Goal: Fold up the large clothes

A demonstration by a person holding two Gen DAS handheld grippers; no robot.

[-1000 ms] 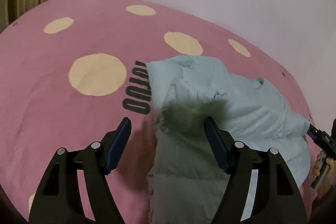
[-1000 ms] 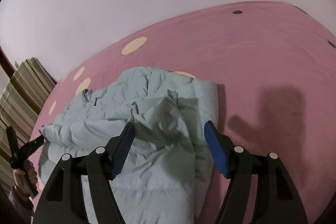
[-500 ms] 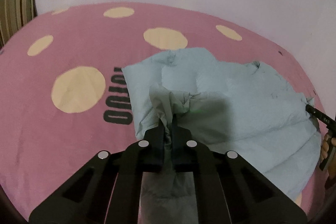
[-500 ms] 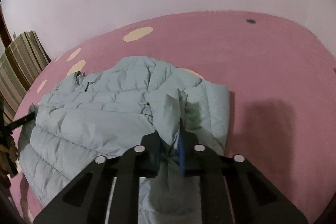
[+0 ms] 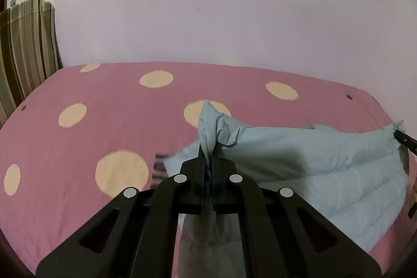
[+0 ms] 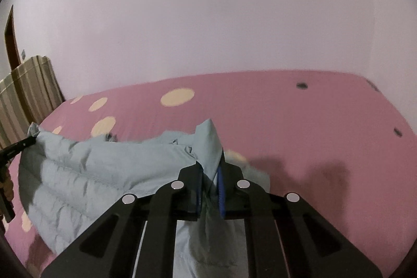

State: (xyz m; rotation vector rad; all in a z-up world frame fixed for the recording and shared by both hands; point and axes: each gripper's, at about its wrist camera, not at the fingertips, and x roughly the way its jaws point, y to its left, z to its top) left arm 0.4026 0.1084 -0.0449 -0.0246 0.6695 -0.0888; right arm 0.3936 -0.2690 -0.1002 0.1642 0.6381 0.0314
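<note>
A: What does the left gripper (image 5: 207, 160) hold?
B: A bunched edge of the pale blue quilted jacket (image 5: 312, 163), pinched between closed fingers (image 5: 201, 173) above the pink dotted bed (image 5: 78, 142).

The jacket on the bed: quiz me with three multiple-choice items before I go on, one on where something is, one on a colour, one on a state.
1. Where does the striped fabric sit in the left wrist view?
A. far left, beside the bed
B. on top of the jacket
C. far right, by the wall

2. What colour is the bedsheet?
A. plain white
B. pink with cream dots
C. green with stripes

3. What are the left gripper and right gripper doing?
A. both open above the bed
B. one shut, one open
C. both shut on the jacket

Answers:
1. A, it stands at the left frame edge, past the bed's side.
2. B, cream circles are scattered over pink cloth.
3. C, light blue cloth is pinched in each, and the edge between them is raised.
</note>
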